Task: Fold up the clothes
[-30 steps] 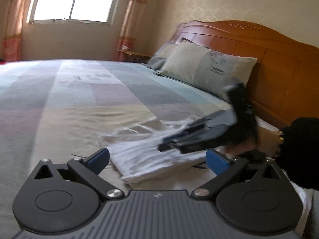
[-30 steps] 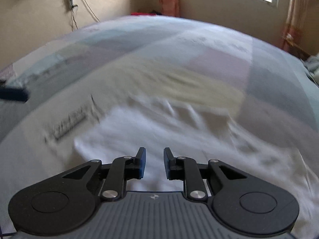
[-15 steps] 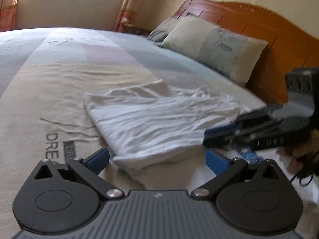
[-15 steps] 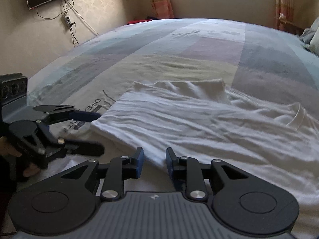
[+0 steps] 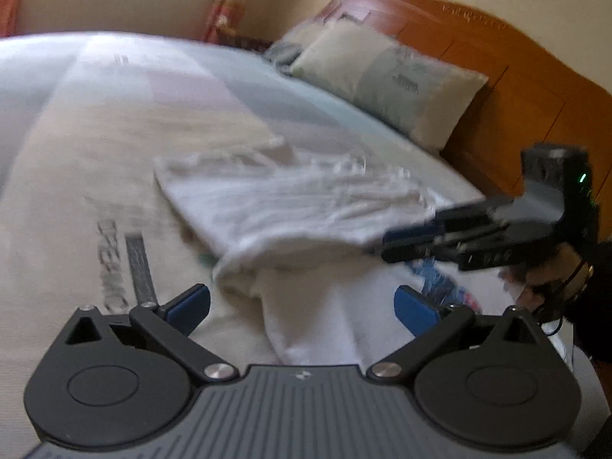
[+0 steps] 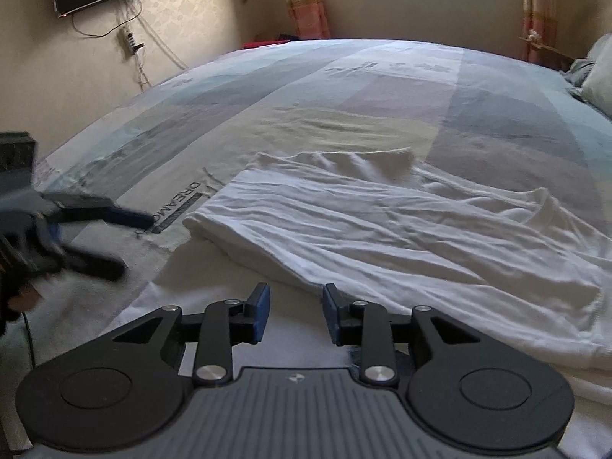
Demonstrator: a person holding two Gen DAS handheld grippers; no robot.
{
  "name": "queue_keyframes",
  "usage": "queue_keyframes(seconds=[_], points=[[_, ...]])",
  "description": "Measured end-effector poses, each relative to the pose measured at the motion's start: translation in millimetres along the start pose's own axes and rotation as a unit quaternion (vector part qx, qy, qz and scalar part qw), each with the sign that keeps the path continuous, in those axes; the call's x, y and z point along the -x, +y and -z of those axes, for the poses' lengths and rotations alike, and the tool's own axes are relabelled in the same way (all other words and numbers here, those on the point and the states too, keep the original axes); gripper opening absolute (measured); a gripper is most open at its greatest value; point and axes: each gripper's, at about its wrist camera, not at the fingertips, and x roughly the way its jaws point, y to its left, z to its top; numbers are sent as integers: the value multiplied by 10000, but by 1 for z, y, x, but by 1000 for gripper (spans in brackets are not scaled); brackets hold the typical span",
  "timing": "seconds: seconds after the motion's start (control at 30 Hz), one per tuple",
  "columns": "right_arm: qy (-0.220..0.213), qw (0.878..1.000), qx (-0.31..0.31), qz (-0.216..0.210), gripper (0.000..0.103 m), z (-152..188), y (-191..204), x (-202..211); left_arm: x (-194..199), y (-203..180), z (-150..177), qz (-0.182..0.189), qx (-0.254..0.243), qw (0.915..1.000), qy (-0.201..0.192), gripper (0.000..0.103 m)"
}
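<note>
A: Where is the shirt?

B: On the bed, near its front edge. It is white and partly folded: one side is turned over onto the rest, making a long, wrinkled panel on top of a flatter layer.

A: Which way does the panel run?

B: In the right wrist view its long axis goes from the rounded corner at centre-left, by the printed lettering on the bedspread, out to the lower right. The collar sits at the right, toward the pillow and headboard. A sleeve lies flat along the far edge.

A: And in the left wrist view?

B: That picture is blurred. The same panel runs from upper left to right, its near corner hanging over the lower layer. A bit of coloured print shows on that lower layer.

A: The left claw?

B: Jaws spread wide, nothing between the pads; the lower layer of the shirt lies under and ahead of it.

A: The right claw?

B: Partly apart, and its jaws have just been opening. The gap is clear, with cloth underneath and the folded edge just ahead of the tips. In the left view it reaches in from the right, tips at the panel's right end; I cannot tell if they touch. A hand in a dark sleeve holds it.
</note>
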Motion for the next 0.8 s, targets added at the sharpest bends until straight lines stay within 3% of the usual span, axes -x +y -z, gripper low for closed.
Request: queue_keyframes(seconds=[0.1, 0.17, 0.3, 0.47, 0.57, 0.67, 0.8], points=[[-41, 9998, -185, 112, 36, 2, -10, 8, -9, -6, -20, -29, -69, 9995, -292, 102], [-67, 9994, -303, 143, 36, 4, -16, 13, -28, -11, -28, -90, -173, 9995, -240, 102], [-99, 9992, -305, 232, 37, 11, -22, 25, -57, -14, -13, -238, -201, 9986, 439, 100], [-35, 9991, -285, 317, 41, 22, -34, 35, -31, -17, 17, -406, -392, 9951, 807, 100], [-51, 9987, -349, 363, 41, 25, -39, 34, -19, -24, 2, -468, -549, 9960, 537, 101], [-183, 9980, -491, 345, 41, 20, -41, 36, -30, -32, -22, -289, -550, 9979, 196, 101], [-237, 9975, -479, 454, 47, 12, -43, 38, -62, -34, -17, -243, -379, 9974, 559, 101]])
